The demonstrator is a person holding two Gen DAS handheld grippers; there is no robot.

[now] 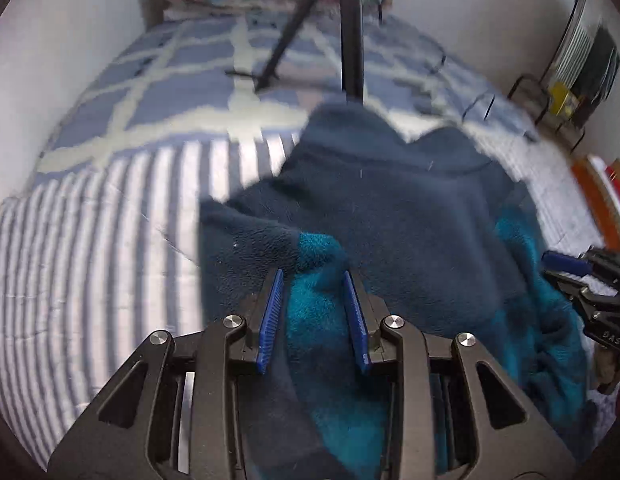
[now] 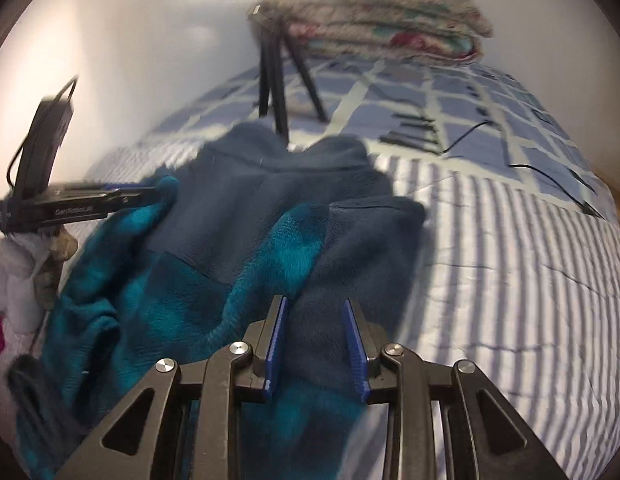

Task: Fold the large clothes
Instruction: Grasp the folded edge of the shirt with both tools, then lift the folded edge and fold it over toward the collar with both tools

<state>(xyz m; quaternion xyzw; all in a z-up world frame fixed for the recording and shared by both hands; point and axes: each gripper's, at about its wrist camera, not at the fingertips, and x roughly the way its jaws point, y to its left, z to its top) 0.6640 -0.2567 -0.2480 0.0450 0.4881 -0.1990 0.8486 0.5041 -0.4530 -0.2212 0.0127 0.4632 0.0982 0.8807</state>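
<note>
A bed covered by a quilt (image 1: 90,264) of grey-and-white stripes near and blue-and-white checks far is seen in both wrist views, with a white wall along its far left side. A large fleece garment (image 1: 389,208), dark navy with a teal plaid lining, is found bunched on the striped part of the quilt, its navy collar end lying far and its teal folds lying near. In the left wrist view, the left gripper (image 1: 314,316) is observed with its blue-padded jaws set narrow and closed on a thick fold of the garment where teal meets navy. A black tripod (image 1: 349,28) is noted standing on the checked area just beyond the garment, and a folded floral blanket (image 2: 389,28) is stacked at the far end of the bed. In the right wrist view, the right gripper (image 2: 315,340) is likewise recorded with its jaws narrow and clamped on a navy fold at the garment's right edge. Thin black cables (image 2: 469,128) are seen lying on the checked quilt to the far right. Both views are blurred.
</note>
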